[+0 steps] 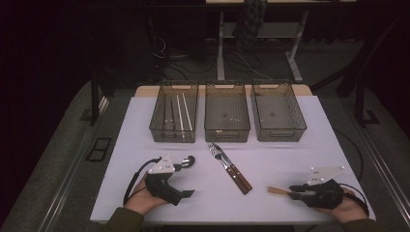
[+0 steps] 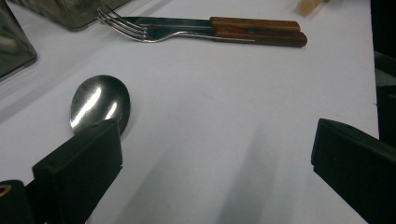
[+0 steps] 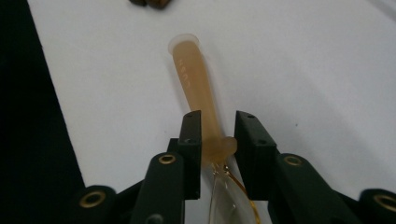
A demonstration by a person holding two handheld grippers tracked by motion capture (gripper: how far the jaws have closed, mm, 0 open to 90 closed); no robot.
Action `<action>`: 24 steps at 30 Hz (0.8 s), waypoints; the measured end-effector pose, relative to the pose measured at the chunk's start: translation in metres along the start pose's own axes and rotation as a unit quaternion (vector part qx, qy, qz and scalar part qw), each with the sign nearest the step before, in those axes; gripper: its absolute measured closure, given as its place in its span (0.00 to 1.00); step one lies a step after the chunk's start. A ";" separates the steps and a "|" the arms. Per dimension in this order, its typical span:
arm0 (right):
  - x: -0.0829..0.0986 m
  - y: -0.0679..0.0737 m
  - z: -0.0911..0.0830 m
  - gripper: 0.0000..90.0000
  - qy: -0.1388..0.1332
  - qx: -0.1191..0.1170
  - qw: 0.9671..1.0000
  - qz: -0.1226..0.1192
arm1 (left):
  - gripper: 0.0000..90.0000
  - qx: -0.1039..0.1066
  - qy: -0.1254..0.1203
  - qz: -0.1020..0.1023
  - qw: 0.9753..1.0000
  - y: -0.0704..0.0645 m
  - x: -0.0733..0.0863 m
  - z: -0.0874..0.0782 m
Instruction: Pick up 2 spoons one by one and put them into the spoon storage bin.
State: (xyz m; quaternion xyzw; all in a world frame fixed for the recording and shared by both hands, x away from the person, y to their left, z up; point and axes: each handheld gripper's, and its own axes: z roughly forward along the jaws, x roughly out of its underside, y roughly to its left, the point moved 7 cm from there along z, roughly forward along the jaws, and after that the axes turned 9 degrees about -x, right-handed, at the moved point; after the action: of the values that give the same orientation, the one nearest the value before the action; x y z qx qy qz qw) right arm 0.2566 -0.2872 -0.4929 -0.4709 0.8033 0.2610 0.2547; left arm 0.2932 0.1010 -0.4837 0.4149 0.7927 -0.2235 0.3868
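At the lower left of the high view the left claw lies on the white worktop with its jaws spread wide and nothing between them. Just ahead of it rests a steel spoon; in the left gripper view its glossy oval bowl shows at the left, partly hidden behind the left jaw, with bare worktop between the jaws. Toward the centre of the high view a fork and knife with brown wooden handles lie side by side, their metal ends toward the upper left and their handles toward the lower right. At the lower right the right claw pinches a translucent amber plastic handle. In the right gripper view the jaws press on its thicker base, and its long axis runs away from the claw toward the upper left, ending in a small flared lip; in the high view it points left.
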 end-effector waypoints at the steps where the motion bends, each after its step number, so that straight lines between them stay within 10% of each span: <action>1: -0.001 -0.001 -0.001 0.82 -0.007 0.001 1.000 0.002 | 0.00 0.000 0.000 0.000 1.000 0.000 0.000 0.000; 24: -0.016 -0.004 -0.017 0.86 -0.057 0.015 0.998 0.003 | 0.00 0.000 -0.003 -0.002 1.000 0.000 -0.001 -0.001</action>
State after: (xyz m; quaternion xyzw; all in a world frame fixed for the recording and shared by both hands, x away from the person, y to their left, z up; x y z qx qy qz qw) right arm 0.2640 -0.2900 -0.4702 -0.4487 0.7929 0.2759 0.3064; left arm 0.2935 0.1014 -0.4828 0.4125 0.7925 -0.2255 0.3885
